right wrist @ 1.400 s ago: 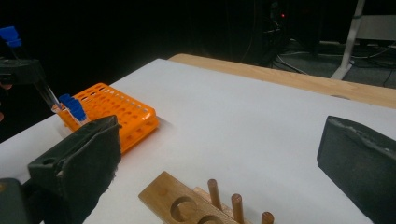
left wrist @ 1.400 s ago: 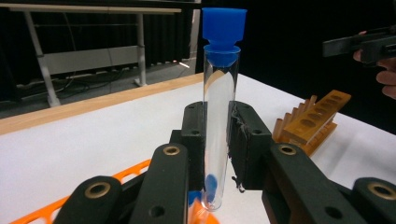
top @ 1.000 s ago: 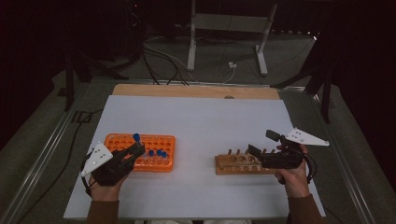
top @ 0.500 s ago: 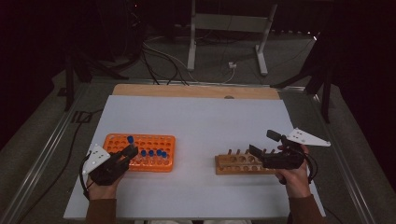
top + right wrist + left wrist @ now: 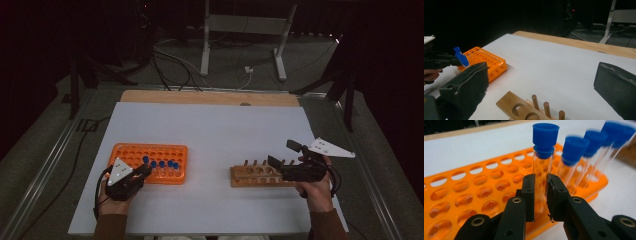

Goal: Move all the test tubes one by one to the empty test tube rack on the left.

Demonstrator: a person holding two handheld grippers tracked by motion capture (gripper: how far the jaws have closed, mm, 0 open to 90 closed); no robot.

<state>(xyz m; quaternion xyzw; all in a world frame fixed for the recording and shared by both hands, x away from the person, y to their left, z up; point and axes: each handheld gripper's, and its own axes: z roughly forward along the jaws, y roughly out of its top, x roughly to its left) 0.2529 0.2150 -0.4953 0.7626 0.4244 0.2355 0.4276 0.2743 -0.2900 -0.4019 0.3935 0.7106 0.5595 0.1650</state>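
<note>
A clear glass test tube (image 5: 541, 173) with a blue stopper stands upright in a hole near the right end of the orange rack (image 5: 131, 154), at its near edge, and the left hand-held gripper (image 5: 540, 195) is clamped on the tube's wall, one black pad on each side below the stopper. Several more blue-capped tubes (image 5: 571, 162) stand in a row just beside it toward that same end; the rest of the rack's round holes hold nothing. The rack is moulded plastic, flat-topped and rectangular, lying on the left of the white desk (image 5: 215, 125) close to its near edge. Well apart on the right lies a wooden rack (image 5: 255, 176) with round holes and a row of upright pegs, none holding a tube. The right hand-held gripper (image 5: 281, 159) hovers just over that block with its padded jaws wide apart and nothing between them. Between the two racks and behind them the matte desk top lies bare up to a strip of pale wood (image 5: 200, 97) along its far edge.
</note>
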